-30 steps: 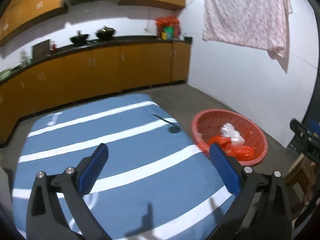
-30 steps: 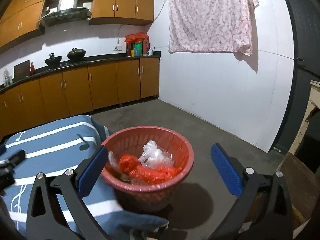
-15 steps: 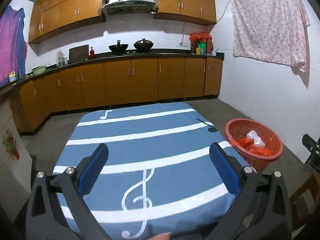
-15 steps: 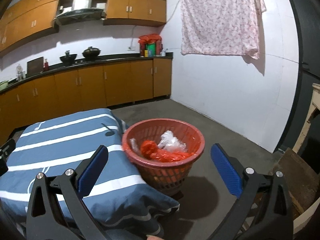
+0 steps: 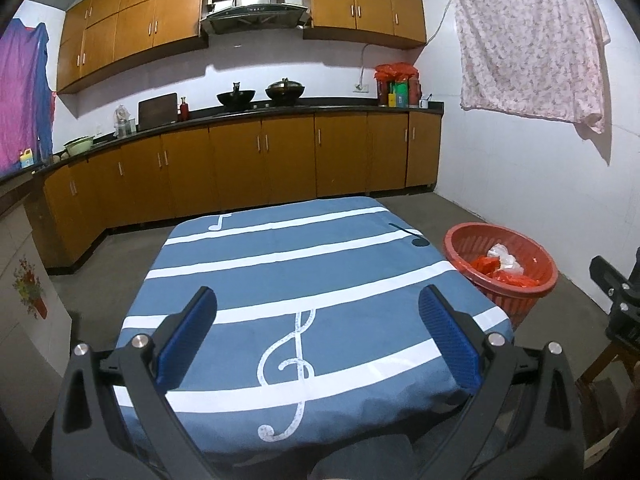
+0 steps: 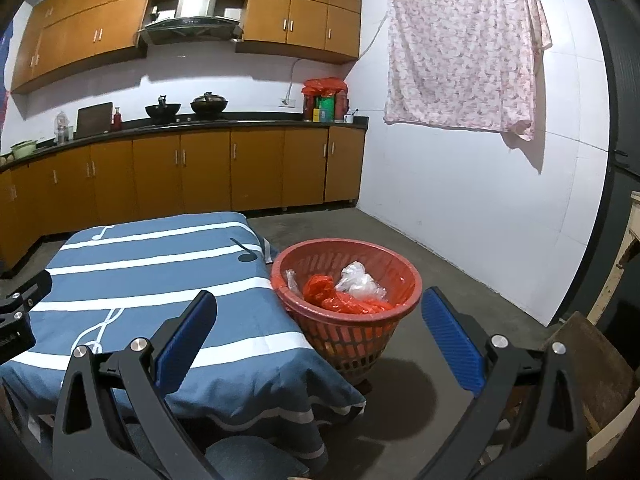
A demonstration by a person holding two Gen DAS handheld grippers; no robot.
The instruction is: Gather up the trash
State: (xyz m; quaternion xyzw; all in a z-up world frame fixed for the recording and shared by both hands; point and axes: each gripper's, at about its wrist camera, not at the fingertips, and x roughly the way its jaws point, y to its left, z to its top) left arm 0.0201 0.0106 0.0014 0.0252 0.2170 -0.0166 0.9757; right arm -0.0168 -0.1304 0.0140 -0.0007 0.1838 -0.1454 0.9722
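Note:
A red plastic basket (image 6: 396, 322) stands on the floor at the table's right side; it also shows in the left wrist view (image 5: 532, 296). Inside lie red plastic bags (image 6: 340, 300) and a clear crumpled bag (image 6: 360, 282). The table wears a blue cloth with white stripes and music notes (image 5: 280, 272). My left gripper (image 5: 318, 338) is open and empty above the near edge of the table. My right gripper (image 6: 320, 336) is open and empty, held back from the basket.
Wooden kitchen cabinets and a dark counter (image 5: 280, 120) with pots run along the far wall. A pink patterned cloth (image 6: 464, 48) hangs on the white right wall. A wooden piece (image 6: 592, 364) stands at the right edge. Concrete floor (image 6: 440, 260) surrounds the basket.
Both grippers have pulled back and up from the table and basket, so more of the room shows. Both stay open and empty.

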